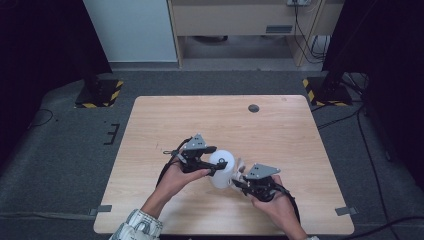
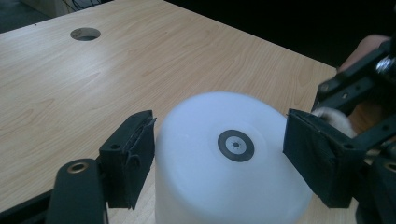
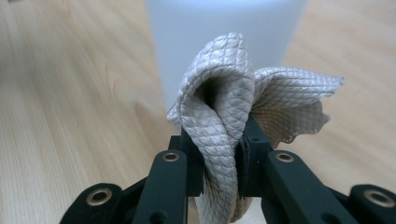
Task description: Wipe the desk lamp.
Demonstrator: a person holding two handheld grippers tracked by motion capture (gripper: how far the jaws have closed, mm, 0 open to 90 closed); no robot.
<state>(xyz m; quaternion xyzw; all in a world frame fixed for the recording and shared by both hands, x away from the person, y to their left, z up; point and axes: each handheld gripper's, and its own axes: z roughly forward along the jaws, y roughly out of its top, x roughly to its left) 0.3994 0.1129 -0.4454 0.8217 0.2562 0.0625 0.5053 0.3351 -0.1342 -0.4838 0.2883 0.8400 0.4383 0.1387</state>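
Note:
A white translucent cup [image 1: 221, 167] [image 2: 224, 182] stands bottom-up on the wooden table [image 1: 225, 115], a black ring mark on its base. My left gripper [image 1: 216, 161] [image 2: 219, 142] reaches in from the left, and its two pads press on opposite sides of the cup. My right gripper [image 1: 239, 180] [image 3: 223, 158] comes from the right, shut on a folded grey quilted cloth [image 3: 219, 102] [image 1: 239, 167]. The cloth bunches up against the cup's side wall [image 3: 224, 32]. A bit of cloth [image 2: 334, 119] also peeks out behind the left gripper's right pad.
A round cable hole [image 1: 253, 108] [image 2: 85, 33] sits in the table near its far edge. Bare wood lies around the cup on every side. Dark floor, yellow-black striped stand feet [image 1: 100, 94] and cables surround the table.

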